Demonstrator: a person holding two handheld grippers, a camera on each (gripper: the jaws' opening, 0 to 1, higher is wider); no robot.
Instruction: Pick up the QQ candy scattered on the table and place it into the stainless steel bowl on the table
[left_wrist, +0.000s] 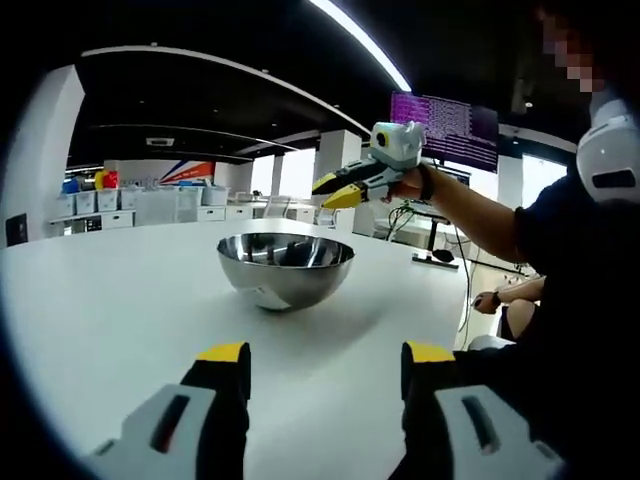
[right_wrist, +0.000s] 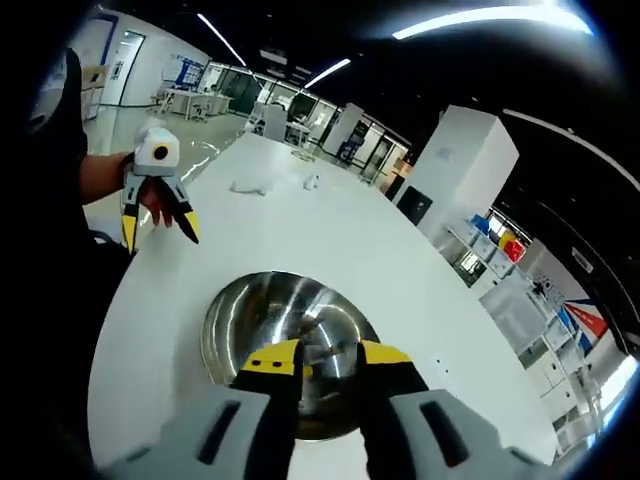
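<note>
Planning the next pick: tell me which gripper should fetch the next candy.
Left. The left gripper is open, beside the table, nearer the small pale pieces, possibly candy; the right gripper hangs over the bowl.

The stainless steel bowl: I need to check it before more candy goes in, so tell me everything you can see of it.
The stainless steel bowl is round, deep and mirror-polished, reflecting the ceiling lights. It stands upright on the white table, resting on its curved underside. In the right gripper view, the right gripper hangs above its opening with its jaws slightly apart, nothing visible between them. The bowl's inside shows only reflections; I cannot make out any candy in it. The left gripper is open, short of the bowl.
</note>
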